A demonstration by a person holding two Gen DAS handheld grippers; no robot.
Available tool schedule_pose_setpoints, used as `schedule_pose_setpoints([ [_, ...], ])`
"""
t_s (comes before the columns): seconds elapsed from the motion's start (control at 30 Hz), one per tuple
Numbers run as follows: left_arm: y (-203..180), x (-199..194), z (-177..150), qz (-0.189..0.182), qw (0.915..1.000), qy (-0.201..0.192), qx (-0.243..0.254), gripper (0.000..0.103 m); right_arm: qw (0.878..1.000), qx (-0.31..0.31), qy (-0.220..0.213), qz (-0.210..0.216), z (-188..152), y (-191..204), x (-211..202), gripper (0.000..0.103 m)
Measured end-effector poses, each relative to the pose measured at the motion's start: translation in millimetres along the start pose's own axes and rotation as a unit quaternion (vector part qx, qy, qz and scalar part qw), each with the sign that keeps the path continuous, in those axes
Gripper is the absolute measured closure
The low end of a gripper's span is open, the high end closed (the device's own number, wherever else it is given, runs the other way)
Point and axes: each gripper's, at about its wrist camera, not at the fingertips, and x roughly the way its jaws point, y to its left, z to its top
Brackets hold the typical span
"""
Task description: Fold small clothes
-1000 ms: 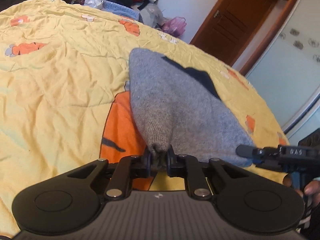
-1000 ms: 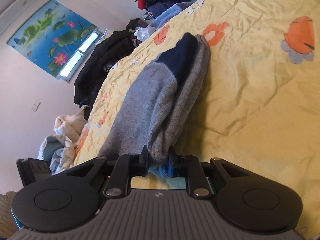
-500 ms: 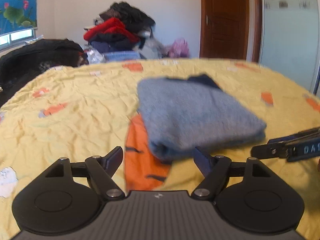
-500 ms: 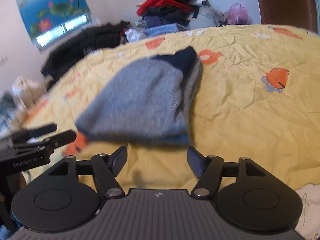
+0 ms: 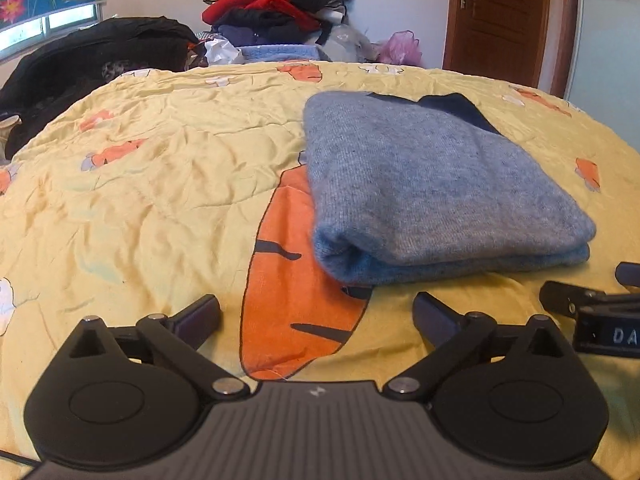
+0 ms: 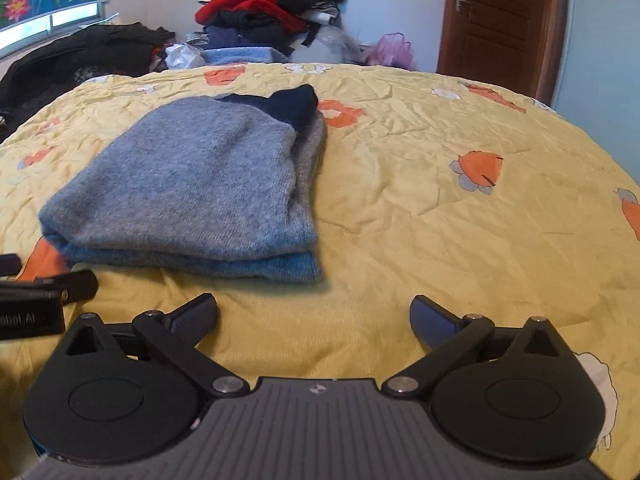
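A grey knit sweater [image 5: 432, 184] with a dark navy collar lies folded flat on the yellow quilt [image 5: 160, 184]; the right wrist view shows the same sweater [image 6: 192, 184] to the left of centre. My left gripper [image 5: 316, 316] is just short of its near folded edge, jaws opening wide, nothing between them. My right gripper [image 6: 314, 314] sits in front of the sweater's near right corner, jaws likewise opening and empty. Each view catches the other gripper's fingers at its edge: right gripper [image 5: 588, 304], left gripper [image 6: 48, 286].
The quilt carries orange carrot prints [image 5: 296, 292]. Beyond the bed's far edge sit a pile of red and dark clothes [image 5: 276, 8], a black heap [image 5: 100, 52] at the left, and a wooden door [image 5: 500, 20] at the right.
Both grippers were shut on the sweater's near edge, holding it up; they have let go and spread wide. The sweater now lies flat and both views have levelled out.
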Motion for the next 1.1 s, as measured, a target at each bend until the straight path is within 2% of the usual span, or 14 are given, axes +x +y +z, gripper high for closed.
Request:
schedule_pose_setpoints([
  [0.13,-1.5,-0.9,-0.9,-0.001,1.0,0.0,0.0,0.0,1.0,0.011,-0.007,-0.016,-1.7,5.6,0.7,0.0],
  [1.1,-1.0,-0.3,0.2,-0.003,1.0,0.001,0.0,0.0,1.0,0.01,-0.012,-0.018,-1.8,7.5,3.2,0.0],
])
